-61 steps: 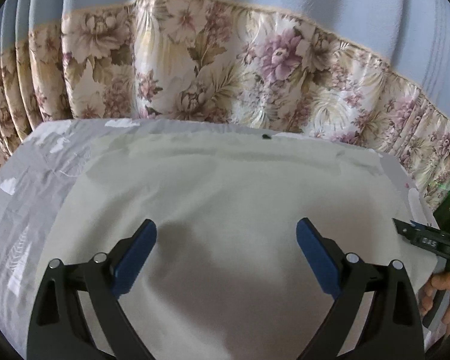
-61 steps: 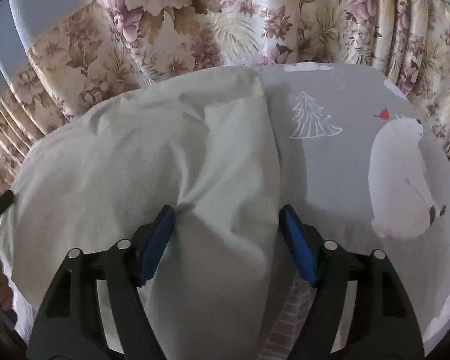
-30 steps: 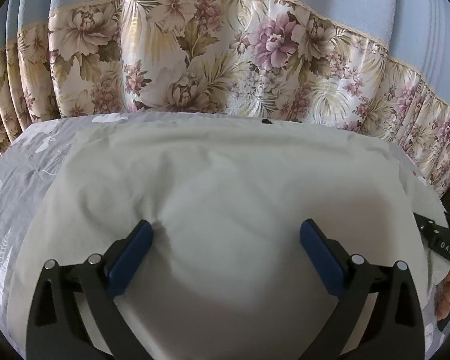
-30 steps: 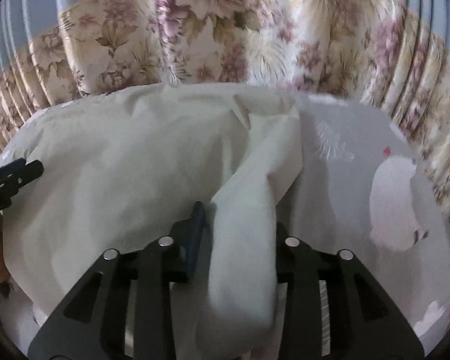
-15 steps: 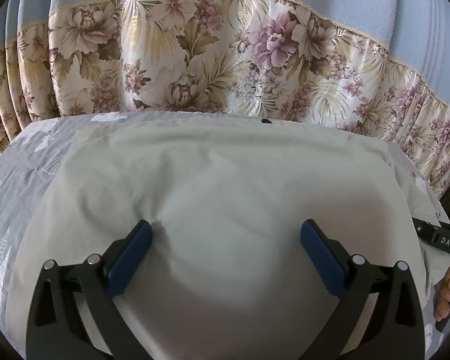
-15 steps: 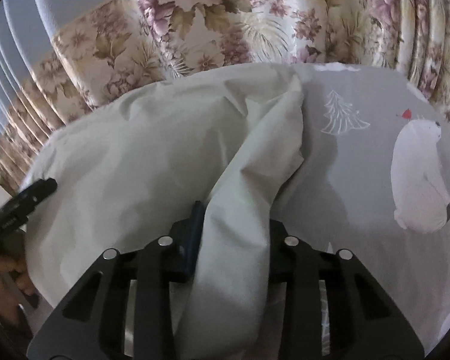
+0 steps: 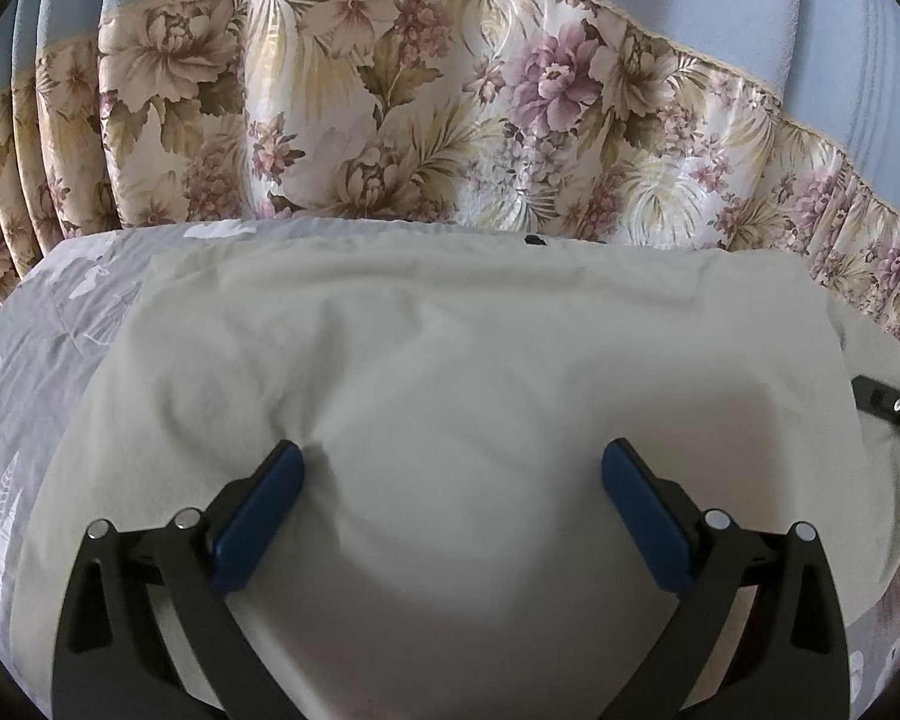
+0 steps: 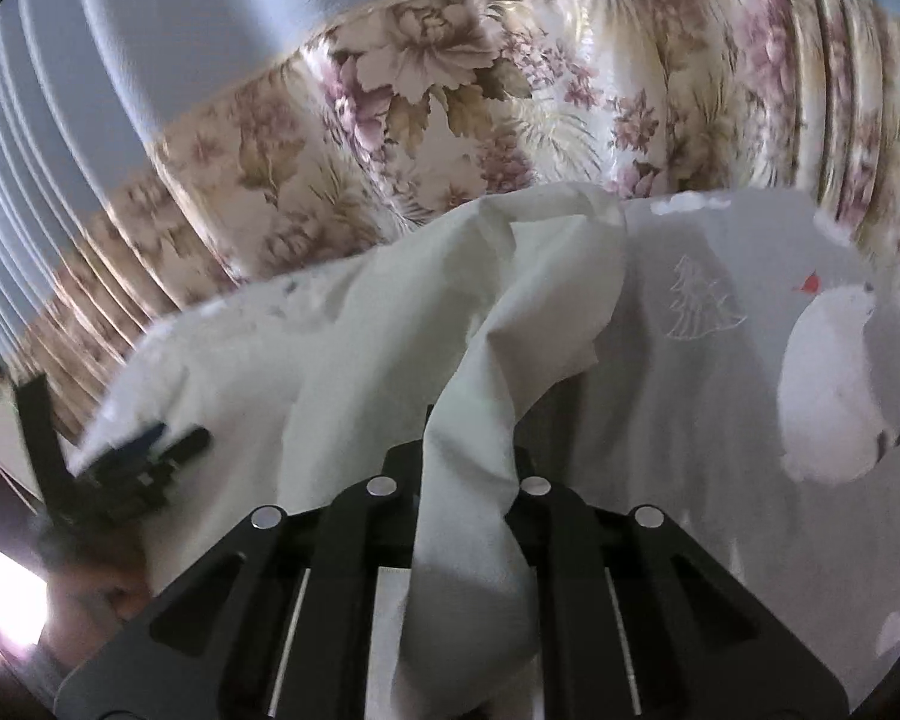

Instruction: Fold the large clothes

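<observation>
A large cream garment [image 7: 450, 372] lies spread over the grey printed bed sheet [image 7: 36, 330]. My left gripper [image 7: 453, 498] rests on the cloth with its blue pads wide apart, open, and the fabric bulging between them. In the right wrist view my right gripper [image 8: 465, 456] has its jaws closing tight on a raised fold of the cream garment [image 8: 498, 336], which drapes up and over the fingers and hides the pads. The left gripper [image 8: 144, 450] shows blurred at the left of that view, and the right gripper's body [image 7: 888, 405] at the right edge of the left wrist view.
A floral curtain [image 7: 420, 120] with a blue upper part hangs right behind the bed. The sheet carries a white bear print [image 8: 834, 384] and a tree print [image 8: 699, 300] to the right of the garment. A hand [image 8: 102, 588] shows at lower left.
My right gripper has closed onto the garment's right edge and lifted it, rolling as it rose, so the fold now stands up from the sheet. The left gripper has stayed in place, still open.
</observation>
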The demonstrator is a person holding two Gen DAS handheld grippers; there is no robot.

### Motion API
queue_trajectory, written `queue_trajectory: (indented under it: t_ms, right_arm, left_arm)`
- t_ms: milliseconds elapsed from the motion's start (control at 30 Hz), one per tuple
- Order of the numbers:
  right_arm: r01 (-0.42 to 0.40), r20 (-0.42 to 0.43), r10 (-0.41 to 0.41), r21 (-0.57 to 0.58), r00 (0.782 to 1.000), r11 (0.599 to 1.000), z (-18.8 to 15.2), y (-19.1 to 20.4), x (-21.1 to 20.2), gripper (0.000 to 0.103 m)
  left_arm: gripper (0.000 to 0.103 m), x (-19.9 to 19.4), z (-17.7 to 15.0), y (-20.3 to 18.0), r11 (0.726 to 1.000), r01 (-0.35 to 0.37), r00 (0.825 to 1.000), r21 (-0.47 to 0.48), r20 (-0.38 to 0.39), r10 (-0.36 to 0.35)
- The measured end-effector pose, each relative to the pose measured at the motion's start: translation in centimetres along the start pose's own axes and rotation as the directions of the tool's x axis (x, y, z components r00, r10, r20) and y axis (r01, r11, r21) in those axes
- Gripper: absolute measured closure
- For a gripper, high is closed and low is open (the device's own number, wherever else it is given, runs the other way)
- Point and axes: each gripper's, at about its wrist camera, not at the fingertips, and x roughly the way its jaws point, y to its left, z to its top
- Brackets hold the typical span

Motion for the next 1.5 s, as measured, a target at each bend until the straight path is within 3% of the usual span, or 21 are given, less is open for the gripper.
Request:
queue_trajectory:
  t_ms: [267, 533, 600, 700, 767, 833, 967, 1000, 1200, 1367, 1467, 1500]
  right_arm:
    - [-0.148, 0.044, 0.147, 0.013, 0.988, 0.989, 3.3, 4.6, -3.0, 0.093]
    - [-0.244, 0.037, 0.243, 0.018, 0.969, 0.97, 4.2, 10.5, -2.2, 0.093]
    - [-0.263, 0.029, 0.262, 0.023, 0.965, 0.965, 4.2, 12.0, -1.6, 0.093]
    - [-0.277, 0.021, 0.276, 0.045, 0.961, 0.96, 4.3, 13.6, -0.7, 0.093]
    - [-0.273, 0.02, 0.272, 0.05, 0.962, 0.961, 4.4, 14.9, -0.2, 0.093]
    - [-0.279, 0.006, 0.279, 0.048, 0.96, 0.959, 4.3, 16.3, 0.4, 0.093]
    - [-0.255, -0.024, 0.255, 0.018, 0.967, 0.967, 3.7, 19.7, 2.7, 0.093]
    - [-0.244, -0.033, 0.244, 0.003, 0.969, 0.97, 3.3, 20.5, 3.3, 0.093]
    - [-0.166, -0.125, 0.154, -0.092, 0.98, 0.982, -0.7, 24.3, 9.0, 0.092]
    - [-0.138, -0.163, 0.117, -0.121, 0.98, 0.983, -4.6, 25.0, 12.3, 0.09]
    - [-0.159, -0.156, 0.136, -0.142, 0.978, 0.977, -4.6, 25.4, 11.7, 0.071]
    - [-0.183, -0.161, 0.16, -0.14, 0.974, 0.973, -4.5, 25.4, 11.3, 0.053]
  left_arm:
    - [0.002, 1.1, -0.1, -0.8, 0.997, -0.047, 0.998, 0.055, -0.05, 0.05]
    - [0.002, 1.9, -0.3, -1.3, 0.992, -0.088, 0.992, 0.095, -0.077, 0.096]
    - [0.002, 1.8, -0.3, -1.3, 0.993, -0.079, 0.993, 0.092, -0.075, 0.086]
    - [0.002, 1.0, 0.2, 0.1, 0.998, 0.005, 0.997, 0.055, -0.078, 0.0]
    - [0.003, -0.5, 1.7, 2.1, 0.996, 0.086, 0.993, -0.031, -0.081, -0.089]
    - [0.003, -2.3, 3.2, 4.1, 0.991, 0.117, 0.992, -0.072, -0.049, -0.12]
    - [0.003, -6.5, 5.2, 8.4, 0.999, -0.043, 0.997, -0.02, 0.067, 0.044]
    - [0.003, -6.9, 5.4, 9.5, 0.998, -0.053, 0.996, -0.028, 0.074, 0.055]
    - [0.003, -7.4, 5.1, 16.5, 0.988, -0.025, 0.999, -0.152, 0.039, 0.031]
    - [0.003, -7.8, 4.5, 19.3, 0.972, -0.007, 1.0, -0.237, 0.026, 0.013]
    - [0.003, -8.0, 4.5, 19.7, 0.963, 0.025, 0.999, -0.267, 0.027, -0.019]
    - [0.003, -8.1, 4.6, 19.4, 0.963, 0.033, 0.999, -0.266, 0.026, -0.027]
